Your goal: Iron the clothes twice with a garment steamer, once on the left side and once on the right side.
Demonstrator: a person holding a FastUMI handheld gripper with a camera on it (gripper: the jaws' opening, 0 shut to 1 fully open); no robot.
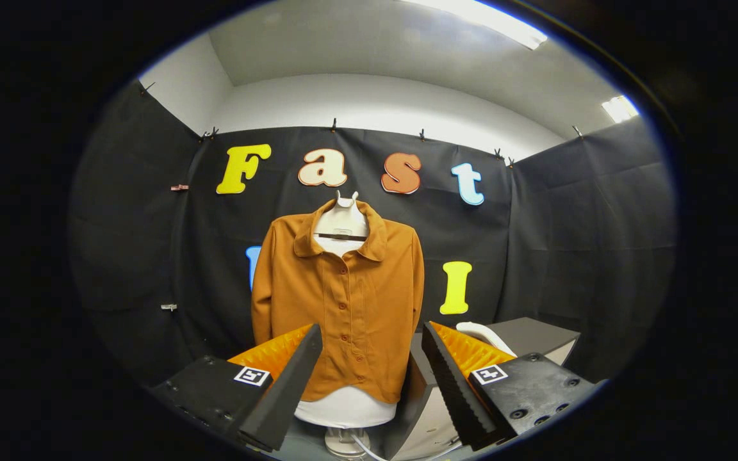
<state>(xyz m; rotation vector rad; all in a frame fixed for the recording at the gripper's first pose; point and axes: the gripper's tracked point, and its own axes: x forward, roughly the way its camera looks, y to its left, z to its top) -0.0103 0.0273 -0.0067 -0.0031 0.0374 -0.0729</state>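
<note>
Facing buttoned orange shirt (343, 301) on mannequin, gripper (369, 378) spread wide and empty, white steamer (481, 333) apparently not yet picked up, both passes judged outstanding.

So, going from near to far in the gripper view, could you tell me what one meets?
The gripper, its fingers open and empty → the orange shirt on a white mannequin → the black cloth wall behind it.

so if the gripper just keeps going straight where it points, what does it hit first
Probably the orange shirt on the white mannequin. The gripper has its jaws open and empty, framing the shirt's lower front; nothing shows between them and it, though depth is unclear.
</note>
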